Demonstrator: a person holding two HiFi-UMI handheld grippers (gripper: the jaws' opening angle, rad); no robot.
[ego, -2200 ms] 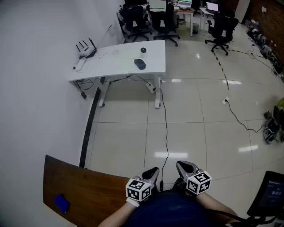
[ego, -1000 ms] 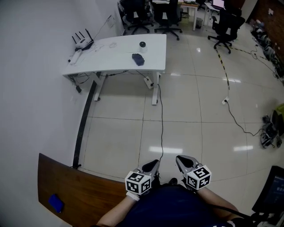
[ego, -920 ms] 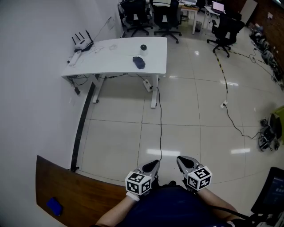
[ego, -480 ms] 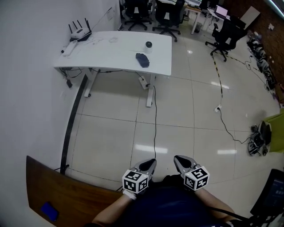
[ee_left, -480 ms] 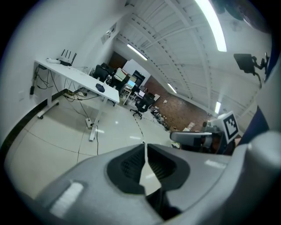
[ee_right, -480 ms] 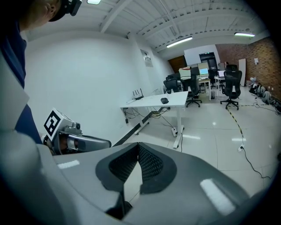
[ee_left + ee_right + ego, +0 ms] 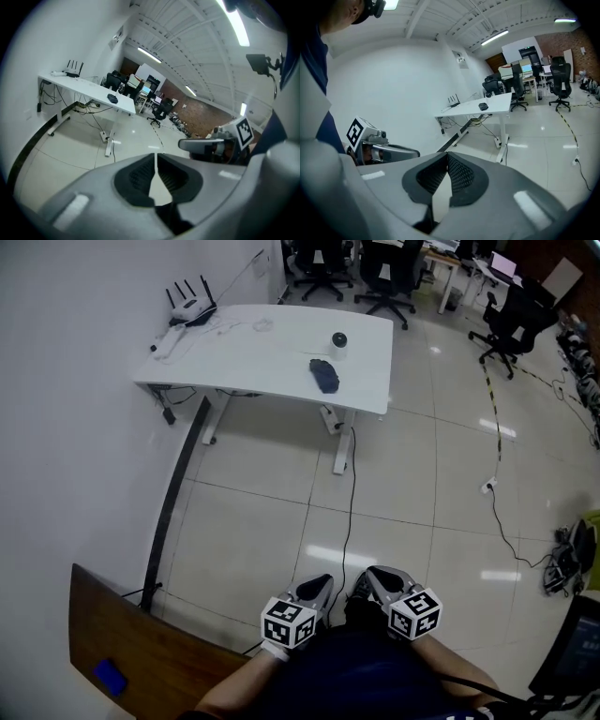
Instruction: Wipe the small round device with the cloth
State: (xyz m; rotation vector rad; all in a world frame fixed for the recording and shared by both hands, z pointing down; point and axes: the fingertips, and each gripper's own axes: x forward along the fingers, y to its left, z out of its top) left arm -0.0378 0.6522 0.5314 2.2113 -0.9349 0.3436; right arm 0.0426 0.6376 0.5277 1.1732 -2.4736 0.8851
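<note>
Both claws are clenched and grasp nothing. The left claw (image 7: pixel 320 581) and the right claw (image 7: pixel 372 575) are held low and close to the person's body, side by side over the tiled floor (image 7: pixel 422 502). In the left gripper view the left claw (image 7: pixel 156 157) has its pads pressed together at the tips, with only floor showing behind them. The right gripper view shows the same for the right claw (image 7: pixel 446 156).

The white bench (image 7: pixel 253 352) stands well apart from both claws, across the floor and against the wall. The small round device (image 7: pixel 338 340) sits upright towards the bench's right edge. The dark blue cloth (image 7: pixel 324 374) lies crumpled just beside it, nearer the bench's near edge. A router (image 7: pixel 192 306) with raised antennas rests at the far left corner. A black cable (image 7: pixel 352 493) runs along the floor from under the bench towards the person.
</note>
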